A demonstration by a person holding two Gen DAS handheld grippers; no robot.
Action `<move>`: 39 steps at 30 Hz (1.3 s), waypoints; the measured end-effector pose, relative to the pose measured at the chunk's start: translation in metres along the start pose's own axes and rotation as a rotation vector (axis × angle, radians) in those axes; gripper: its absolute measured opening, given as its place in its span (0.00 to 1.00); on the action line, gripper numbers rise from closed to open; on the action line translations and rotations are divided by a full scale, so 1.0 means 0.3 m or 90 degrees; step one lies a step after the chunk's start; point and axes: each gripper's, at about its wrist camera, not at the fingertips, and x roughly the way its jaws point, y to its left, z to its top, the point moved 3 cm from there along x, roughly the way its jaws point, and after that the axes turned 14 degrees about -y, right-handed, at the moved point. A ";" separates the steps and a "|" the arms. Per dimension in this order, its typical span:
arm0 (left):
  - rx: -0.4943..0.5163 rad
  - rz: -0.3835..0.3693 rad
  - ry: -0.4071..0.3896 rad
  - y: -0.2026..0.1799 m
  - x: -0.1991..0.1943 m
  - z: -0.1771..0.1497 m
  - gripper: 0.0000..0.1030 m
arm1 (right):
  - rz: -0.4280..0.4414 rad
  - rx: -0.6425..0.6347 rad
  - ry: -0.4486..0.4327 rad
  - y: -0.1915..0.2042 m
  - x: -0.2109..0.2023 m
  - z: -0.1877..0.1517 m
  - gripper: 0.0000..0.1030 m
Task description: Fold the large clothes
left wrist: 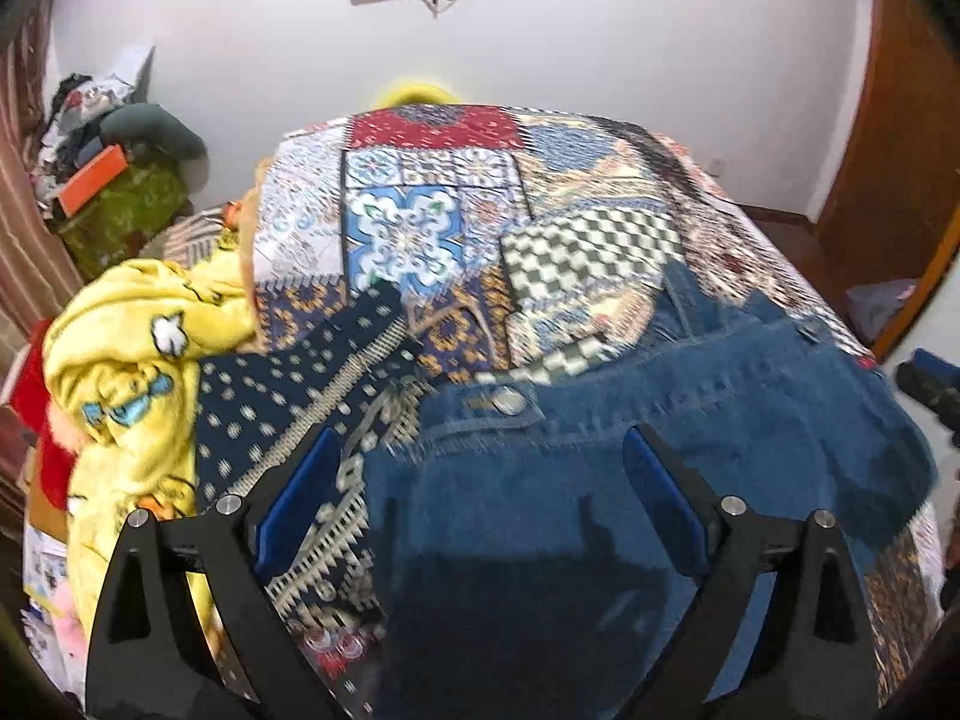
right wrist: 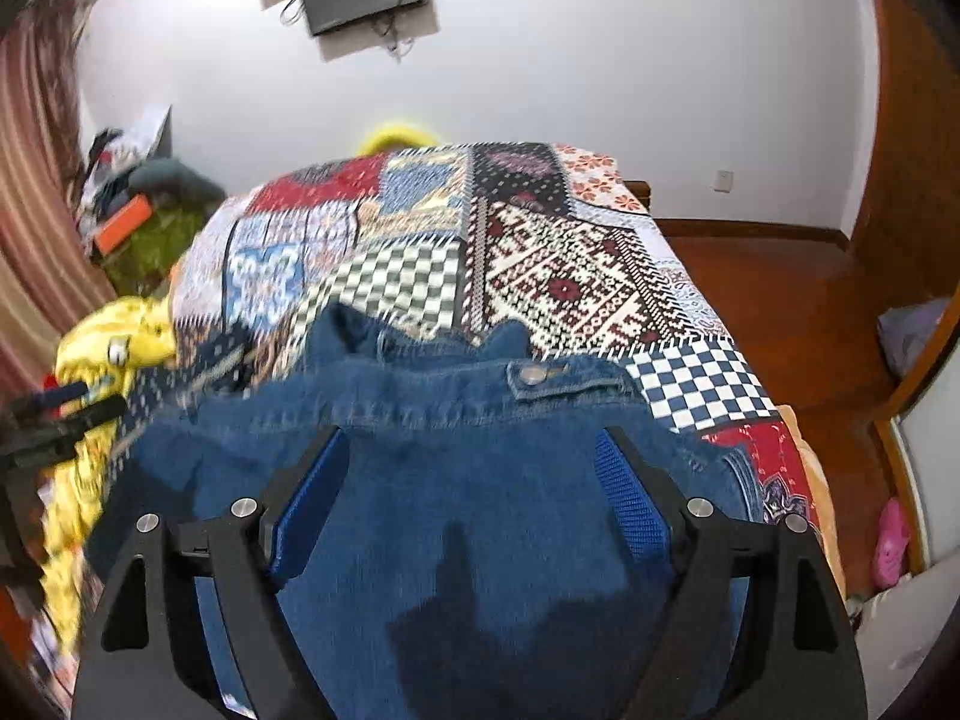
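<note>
The denim garment lies spread, unfolded, beneath and ahead of both grippers. Left gripper and right gripper have jaws apart, holding nothing. Judged: folding not yet begun.

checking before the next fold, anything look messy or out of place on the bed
The yellow cartoon-print garment lies crumpled in a heap at the bed's left edge, unfolded. The denim garment lies fairly flat on the patchwork bedspread.

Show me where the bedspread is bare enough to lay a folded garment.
Free: the far half of the patchwork bedspread, between the denim garment and the wall, and its right edge. Crowded: the left side, with the yellow blanket and dark dotted cloth. Both grippers hover open over denim.
</note>
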 end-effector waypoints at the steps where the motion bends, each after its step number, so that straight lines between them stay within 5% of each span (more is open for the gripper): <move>1: 0.000 -0.010 0.006 -0.012 -0.008 -0.021 0.94 | 0.006 -0.009 0.010 0.012 -0.002 -0.016 0.79; 8: 0.006 -0.113 0.068 -0.200 0.009 -0.191 0.95 | 0.076 -0.031 0.104 0.088 0.050 -0.181 0.79; 14: 0.075 -0.063 0.061 -0.259 0.060 -0.325 0.97 | 0.108 -0.044 0.156 0.048 0.086 -0.290 0.80; 17: 0.074 -0.071 0.030 -0.232 0.022 -0.340 0.96 | 0.070 -0.050 0.148 -0.013 0.050 -0.275 0.80; 19: 0.089 -0.032 0.022 -0.203 -0.002 -0.352 1.00 | 0.037 -0.063 0.140 -0.053 0.025 -0.269 0.80; 23: -0.007 -0.065 0.041 -0.096 -0.044 -0.382 1.00 | -0.012 -0.056 0.117 -0.144 -0.041 -0.260 0.81; 27: -0.022 -0.007 0.037 0.004 -0.085 -0.405 1.00 | -0.026 -0.020 0.105 -0.210 -0.109 -0.259 0.81; 32: -0.080 0.033 0.056 0.135 -0.149 -0.445 1.00 | -0.136 -0.050 0.124 -0.261 -0.164 -0.285 0.81; 37: -0.085 0.147 0.066 0.259 -0.213 -0.482 1.00 | -0.163 -0.014 0.140 -0.313 -0.238 -0.313 0.81; 39: -0.106 0.155 0.070 0.295 -0.236 -0.487 1.00 | -0.171 -0.017 0.138 -0.317 -0.274 -0.316 0.81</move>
